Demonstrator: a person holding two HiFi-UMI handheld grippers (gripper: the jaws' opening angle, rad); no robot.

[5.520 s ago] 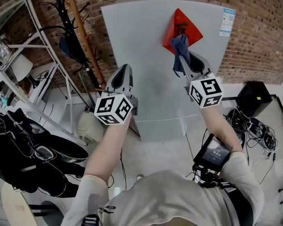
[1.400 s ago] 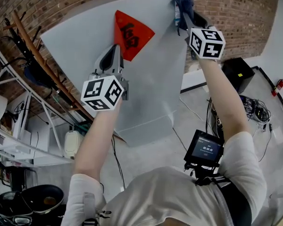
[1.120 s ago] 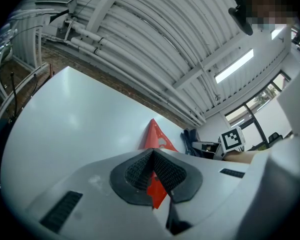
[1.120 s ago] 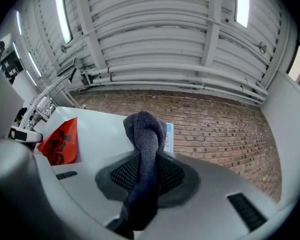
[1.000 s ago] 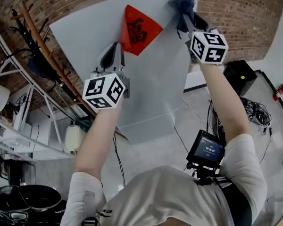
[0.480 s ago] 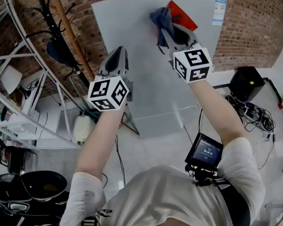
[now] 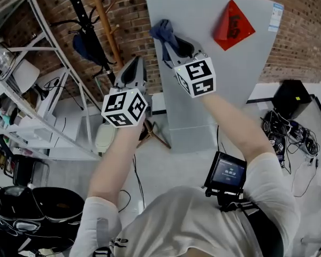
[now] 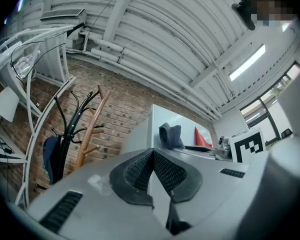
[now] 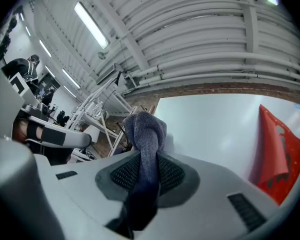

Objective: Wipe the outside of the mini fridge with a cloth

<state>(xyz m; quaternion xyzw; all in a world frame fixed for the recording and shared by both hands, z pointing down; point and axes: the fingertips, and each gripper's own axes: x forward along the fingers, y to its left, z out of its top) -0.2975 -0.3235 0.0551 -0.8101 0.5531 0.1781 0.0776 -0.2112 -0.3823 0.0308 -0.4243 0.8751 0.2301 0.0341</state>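
The grey mini fridge point(image 7: 230, 84) stands against the brick wall, with a red diamond sticker point(image 7: 233, 24) on its front. My right gripper point(image 7: 168, 40) is shut on a blue cloth point(image 7: 161, 30), which is pressed near the fridge's upper left edge. In the right gripper view the cloth point(image 9: 145, 144) bulges out between the jaws, against the fridge front point(image 9: 215, 129). My left gripper point(image 7: 135, 71) hangs just left of the fridge, shut with nothing in it. In the left gripper view its pads point(image 8: 162, 170) meet, with the fridge point(image 8: 160, 126) and the cloth point(image 8: 171, 135) beyond them.
A wooden coat stand point(image 7: 104, 31) with a dark bag leans left of the fridge. A white metal rack point(image 7: 43, 84) fills the left side. A black box point(image 7: 290, 98) and cables point(image 7: 289, 138) lie on the floor at the right. A small screen point(image 7: 226, 173) hangs at the person's waist.
My right gripper has swept the cloth leftwards across the fridge front, from the top right corner, past the red sticker, to the upper left edge. The left gripper stayed shut beside it.
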